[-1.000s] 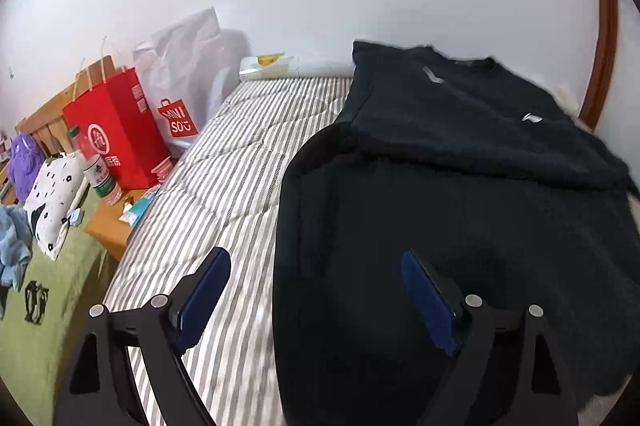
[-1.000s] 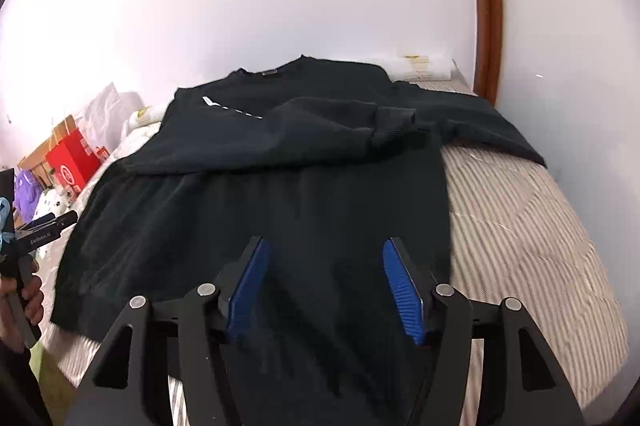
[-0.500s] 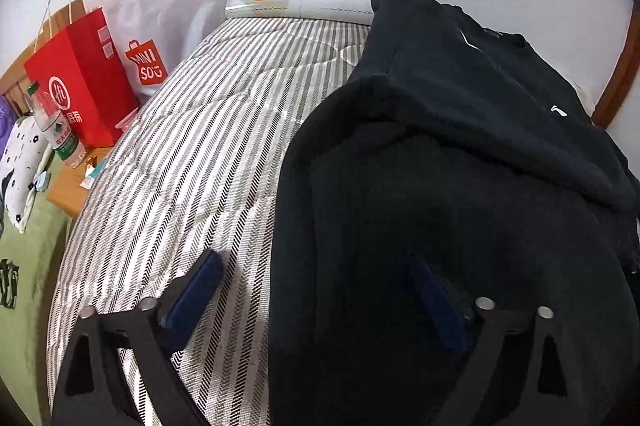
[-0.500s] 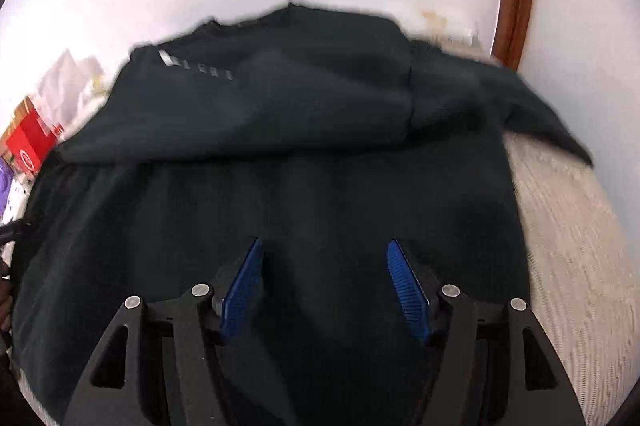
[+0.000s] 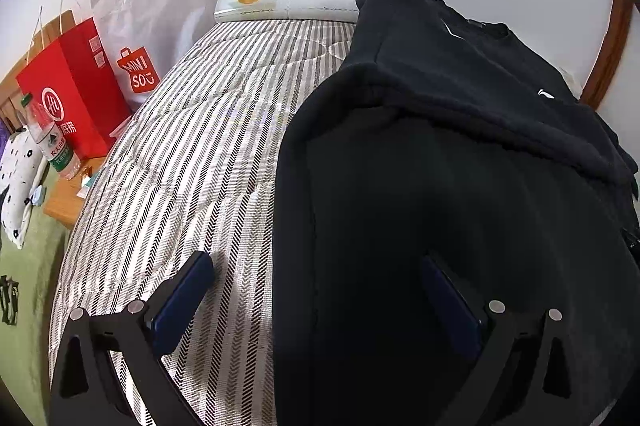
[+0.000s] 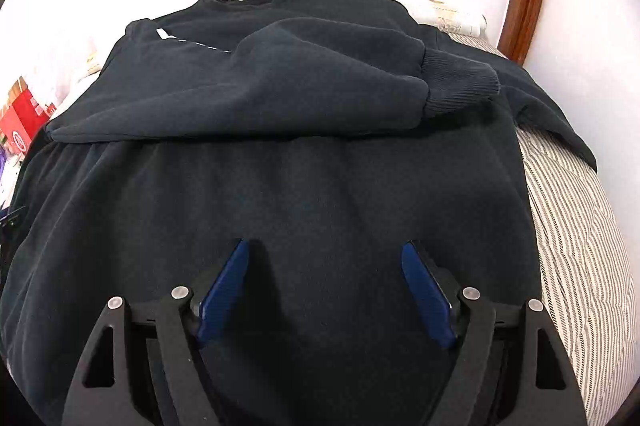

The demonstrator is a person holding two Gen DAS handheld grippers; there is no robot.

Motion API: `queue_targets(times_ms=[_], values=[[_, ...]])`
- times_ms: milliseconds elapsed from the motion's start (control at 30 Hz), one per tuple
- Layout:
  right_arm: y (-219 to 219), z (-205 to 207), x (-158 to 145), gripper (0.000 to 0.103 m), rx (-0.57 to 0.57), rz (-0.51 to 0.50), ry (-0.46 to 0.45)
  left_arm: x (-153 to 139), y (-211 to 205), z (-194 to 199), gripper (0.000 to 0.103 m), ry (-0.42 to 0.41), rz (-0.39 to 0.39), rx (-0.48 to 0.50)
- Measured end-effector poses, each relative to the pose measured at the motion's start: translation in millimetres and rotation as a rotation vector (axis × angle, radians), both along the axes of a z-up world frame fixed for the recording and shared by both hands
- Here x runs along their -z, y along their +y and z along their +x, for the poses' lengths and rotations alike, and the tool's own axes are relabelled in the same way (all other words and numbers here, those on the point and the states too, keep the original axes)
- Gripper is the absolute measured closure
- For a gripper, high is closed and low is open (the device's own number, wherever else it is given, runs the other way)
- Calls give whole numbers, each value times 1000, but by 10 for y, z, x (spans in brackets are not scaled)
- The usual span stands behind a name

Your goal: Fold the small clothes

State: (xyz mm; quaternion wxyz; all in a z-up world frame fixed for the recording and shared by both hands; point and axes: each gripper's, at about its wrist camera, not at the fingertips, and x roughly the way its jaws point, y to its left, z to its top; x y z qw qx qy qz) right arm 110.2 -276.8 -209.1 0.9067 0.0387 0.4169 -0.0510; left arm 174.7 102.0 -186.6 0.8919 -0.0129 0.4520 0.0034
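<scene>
Black fleece sweatshirt (image 6: pixel 280 186) lay on striped quilted bed (image 5: pixel 192 154), sleeve folded across chest, left gripper (image 5: pixel 316 278) spread astride its edge, right gripper (image 6: pixel 326 262) spread over its hem.

Left gripper (image 5: pixel 316 290): jaws spread wide, nothing between them; black frame with dark blue pads.
Left gripper pose: low over the bed, near its left edge; left finger (image 5: pixel 180 302) over the striped cover, right finger (image 5: pixel 452 302) over the black sweatshirt (image 5: pixel 460 186).
Right gripper (image 6: pixel 326 286): jaws spread wide, nothing held; blue pads (image 6: pixel 224 294) face inward.
Right gripper pose: low over the sweatshirt's lower part, both fingers above the fabric; contact cannot be told.
</scene>
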Motion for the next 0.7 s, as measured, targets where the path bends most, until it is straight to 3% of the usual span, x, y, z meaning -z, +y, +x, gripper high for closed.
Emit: queue_targets(times_ms=[700], values=[[-21,23,9,20,7,3,4,2,-3,11,0,4,1,2]])
